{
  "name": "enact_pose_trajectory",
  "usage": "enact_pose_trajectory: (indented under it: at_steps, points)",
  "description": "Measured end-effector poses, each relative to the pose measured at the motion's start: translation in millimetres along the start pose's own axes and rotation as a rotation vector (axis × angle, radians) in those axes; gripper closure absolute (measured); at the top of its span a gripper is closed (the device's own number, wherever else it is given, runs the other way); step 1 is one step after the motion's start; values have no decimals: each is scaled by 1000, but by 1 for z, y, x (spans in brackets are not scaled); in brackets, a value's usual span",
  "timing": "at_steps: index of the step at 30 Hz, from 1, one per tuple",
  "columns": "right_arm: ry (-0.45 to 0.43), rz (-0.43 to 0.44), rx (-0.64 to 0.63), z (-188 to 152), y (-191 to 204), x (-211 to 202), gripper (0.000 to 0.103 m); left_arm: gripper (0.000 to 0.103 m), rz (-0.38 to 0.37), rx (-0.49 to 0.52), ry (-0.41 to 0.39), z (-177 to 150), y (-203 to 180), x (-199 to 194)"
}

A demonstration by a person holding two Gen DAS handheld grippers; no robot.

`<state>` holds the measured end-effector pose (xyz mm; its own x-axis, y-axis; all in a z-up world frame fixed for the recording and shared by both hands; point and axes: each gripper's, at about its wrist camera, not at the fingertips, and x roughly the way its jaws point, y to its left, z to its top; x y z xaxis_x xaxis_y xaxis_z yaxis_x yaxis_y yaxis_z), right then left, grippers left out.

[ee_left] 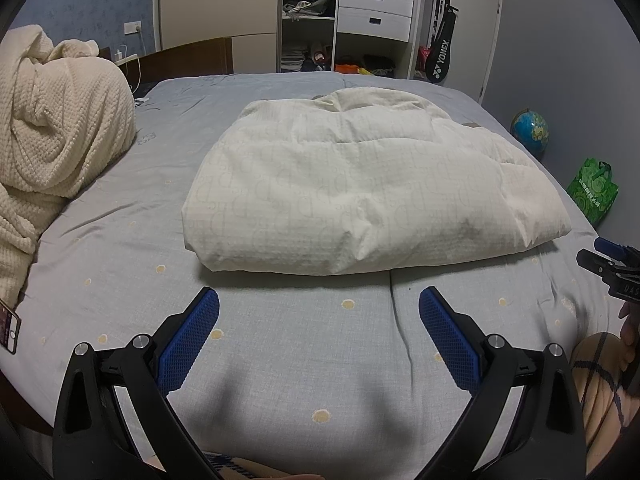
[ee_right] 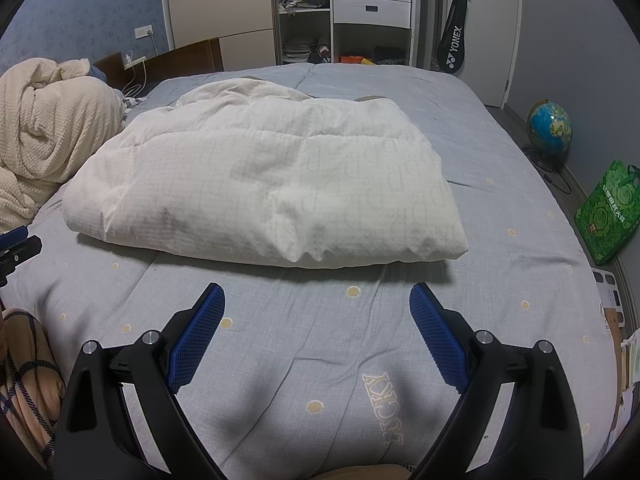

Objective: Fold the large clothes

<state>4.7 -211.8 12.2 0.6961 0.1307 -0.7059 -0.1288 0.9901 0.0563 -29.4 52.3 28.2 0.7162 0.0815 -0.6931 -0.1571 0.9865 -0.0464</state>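
Note:
A cream-white puffy padded garment (ee_left: 360,192) lies folded into a thick rectangle in the middle of the grey-blue bed (ee_left: 280,360); it also shows in the right wrist view (ee_right: 272,188). My left gripper (ee_left: 319,300) is open and empty, held above the bedsheet just short of the garment's near edge. My right gripper (ee_right: 317,296) is open and empty too, just short of the near edge. The right gripper's tip shows at the right edge of the left wrist view (ee_left: 608,268). The left gripper's tip shows at the left edge of the right wrist view (ee_right: 16,248).
A cream knitted blanket (ee_left: 52,140) is heaped on the bed's left side. A phone (ee_left: 10,326) lies near the left edge. A wardrobe with drawers (ee_left: 374,8) stands behind the bed. A globe (ee_right: 550,128), a green bag (ee_right: 608,216) and a racket bag (ee_right: 452,40) are on the right.

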Motion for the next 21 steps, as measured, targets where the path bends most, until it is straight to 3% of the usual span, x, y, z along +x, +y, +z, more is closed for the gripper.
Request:
enact_pose_trajectory:
  at_steps: [21]
  points:
    - [4,-1,2,-1,-2,3,14,7,-2,-10,1,-1,0,0]
